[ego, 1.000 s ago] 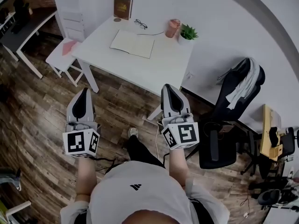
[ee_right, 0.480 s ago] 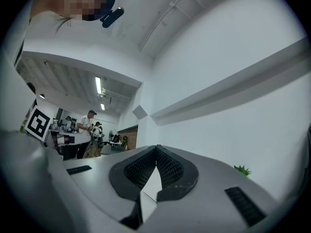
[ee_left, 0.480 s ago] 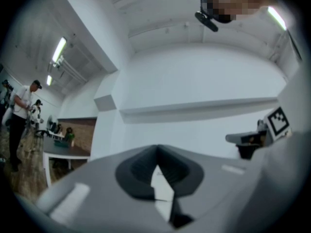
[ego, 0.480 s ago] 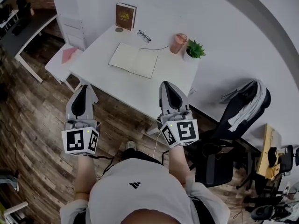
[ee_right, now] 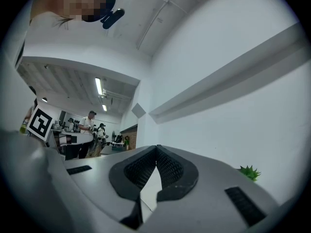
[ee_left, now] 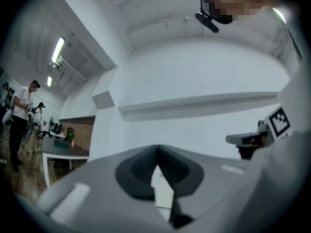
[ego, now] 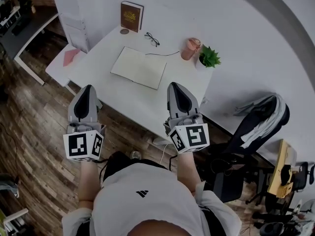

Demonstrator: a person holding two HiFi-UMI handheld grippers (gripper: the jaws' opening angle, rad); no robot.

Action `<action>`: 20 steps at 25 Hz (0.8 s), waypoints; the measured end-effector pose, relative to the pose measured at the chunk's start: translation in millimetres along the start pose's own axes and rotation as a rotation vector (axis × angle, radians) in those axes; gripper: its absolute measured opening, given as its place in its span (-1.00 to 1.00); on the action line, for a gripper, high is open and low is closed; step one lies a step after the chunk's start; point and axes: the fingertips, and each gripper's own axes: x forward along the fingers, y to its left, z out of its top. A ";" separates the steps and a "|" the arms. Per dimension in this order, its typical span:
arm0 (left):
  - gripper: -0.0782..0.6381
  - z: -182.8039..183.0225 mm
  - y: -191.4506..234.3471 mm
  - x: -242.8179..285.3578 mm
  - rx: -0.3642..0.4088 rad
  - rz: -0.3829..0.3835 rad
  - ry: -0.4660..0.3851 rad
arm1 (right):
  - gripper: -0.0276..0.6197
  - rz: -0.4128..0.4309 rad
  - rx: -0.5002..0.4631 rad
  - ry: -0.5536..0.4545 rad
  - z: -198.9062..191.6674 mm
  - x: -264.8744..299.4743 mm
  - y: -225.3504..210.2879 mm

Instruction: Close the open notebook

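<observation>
There were two grey, smooth-shelled grippers, each carrying one cube of black-and-white square markers. The left gripper [ego: 87, 89] had its jaws pressed together on nothing, its dark pads [ee_left: 133, 171] meeting at the tip. The right gripper [ego: 176, 86] was likewise closed and empty, its ribbed black pads [ee_right: 141, 171] touching.

One open notebook [ego: 139, 68], a flat rectangle of plain cream pages with a centre crease, lay spread on the single white, smooth-topped bench [ego: 123, 95]. Both grippers were on the notebook's near side, apart from it, the left one out over the dark wooden plank floor [ego: 34, 132].

Beyond the notebook stood one brown hardcover book [ego: 131, 16], upright at the wall, with one small round brown disc [ego: 124, 31] just beside it. One pair of dark-rimmed glasses [ego: 151, 39] and one thin dark cable [ego: 162, 53] lay just past the notebook's far edge. To the notebook's right stood one pink cylindrical cup [ego: 191, 48] and one spiky green potted plant [ego: 209, 59]. Well apart on that side was one black office chair [ego: 246, 132] draped with pale cloth.
</observation>
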 end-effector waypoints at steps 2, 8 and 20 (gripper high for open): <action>-0.76 -1.5 -0.5 5.3 0.006 0.002 0.002 | -0.95 0.000 0.011 0.001 -4.6 4.0 -4.4; -0.76 -9.3 5.3 29.2 0.011 -0.001 0.021 | -0.95 -0.004 0.029 0.006 -11.7 26.2 -15.5; -0.76 -24.4 33.0 114.3 0.003 -0.075 0.027 | -0.95 -0.071 0.031 0.010 -22.7 96.7 -42.9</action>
